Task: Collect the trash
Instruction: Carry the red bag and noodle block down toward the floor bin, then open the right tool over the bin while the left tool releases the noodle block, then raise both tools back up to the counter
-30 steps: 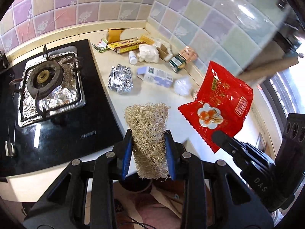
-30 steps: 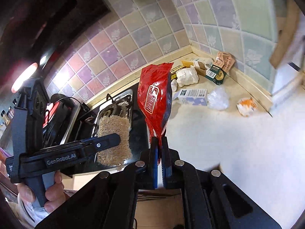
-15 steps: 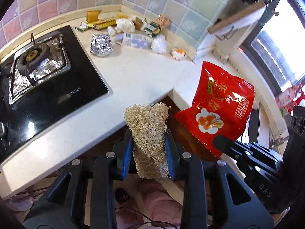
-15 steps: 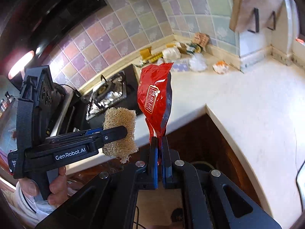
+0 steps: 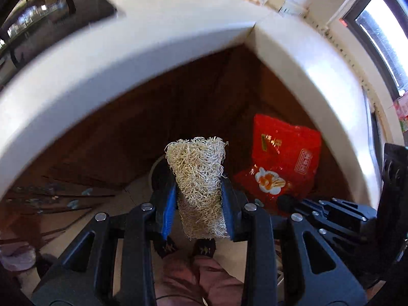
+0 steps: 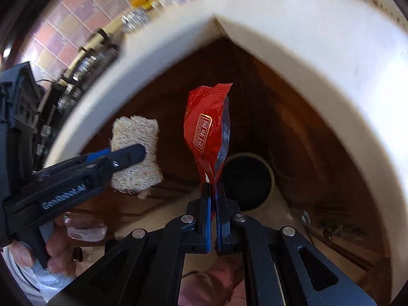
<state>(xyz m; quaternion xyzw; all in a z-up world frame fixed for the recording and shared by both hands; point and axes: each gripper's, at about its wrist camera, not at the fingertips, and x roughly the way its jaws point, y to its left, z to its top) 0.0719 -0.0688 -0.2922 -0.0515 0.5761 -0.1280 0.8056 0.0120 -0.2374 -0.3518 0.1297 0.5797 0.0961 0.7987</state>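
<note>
Left gripper (image 5: 199, 193): clenched on a loofah scrubber (image 5: 197, 176), blue pads pressing both of its sides, scrubber standing upright out of the fingers. Right gripper (image 6: 213, 196): pinched tight on the lower corner of a red snack bag (image 6: 207, 130), bag rising edge-on above the fingertips. Both tools pointed steeply downward, below the pale countertop edge (image 5: 142, 48), in front of the dark wood cabinet corner (image 5: 204, 94). Red snack bag also visible in the left wrist view (image 5: 283, 158), just right of the scrubber, apart from it. Round dark-lined trash bin (image 6: 246, 181) on the floor in the cabinet corner, directly beyond the bag in the right wrist view; partly hidden behind the scrubber in the left wrist view. Neither item touching the bin. Remaining wrappers and foil on the countertop near the tiled wall (image 6: 76, 17), blurred. Hand (image 6: 54, 244) wrapped around the left gripper's handle.
</note>
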